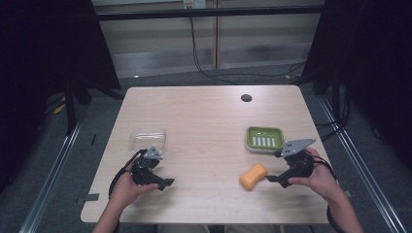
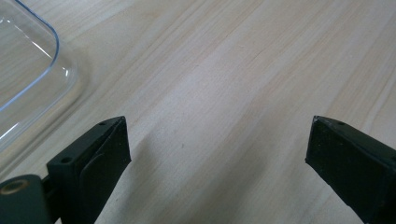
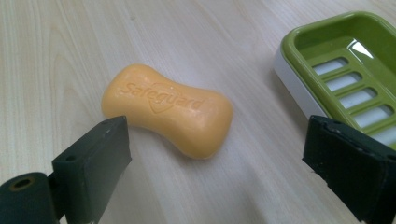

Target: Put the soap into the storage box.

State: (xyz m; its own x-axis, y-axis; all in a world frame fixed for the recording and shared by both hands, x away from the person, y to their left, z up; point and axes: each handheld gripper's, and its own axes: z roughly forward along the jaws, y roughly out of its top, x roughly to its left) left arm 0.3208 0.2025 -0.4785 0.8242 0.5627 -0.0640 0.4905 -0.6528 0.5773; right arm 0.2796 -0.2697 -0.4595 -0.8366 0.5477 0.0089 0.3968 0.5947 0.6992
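Near the front right part of the wooden table (image 1: pixel 204 116) lies an orange bar of soap (image 1: pixel 253 176), flat on the bare wood and resting free, with the word Safeguard pressed into its upper face, as the right gripper view shows (image 3: pixel 168 109). Just beside it, on the person's right, the right gripper (image 1: pixel 272 178) is held low over the table with its black jaws standing wide apart and pointing at the soap; the bar sits just ahead of the jaw tips and nothing is caught between them. Beyond the soap and close to it, but not touching, stands a green soap dish (image 1: pixel 265 138) with a slotted floor and a white base, which the right gripper view shows empty (image 3: pixel 348 60). Well apart, toward the front left of the table, the left gripper (image 1: pixel 167 183) is held in the person's left hand (image 1: pixel 127 187), its jaws likewise spread wide over bare wood and holding nothing. Just beyond that gripper sits a clear plastic container (image 1: pixel 147 140), whose rounded corner shows in the left gripper view (image 2: pixel 28 70). Farther back on the table, near its far edge, is a small dark round disc (image 1: pixel 246 97).
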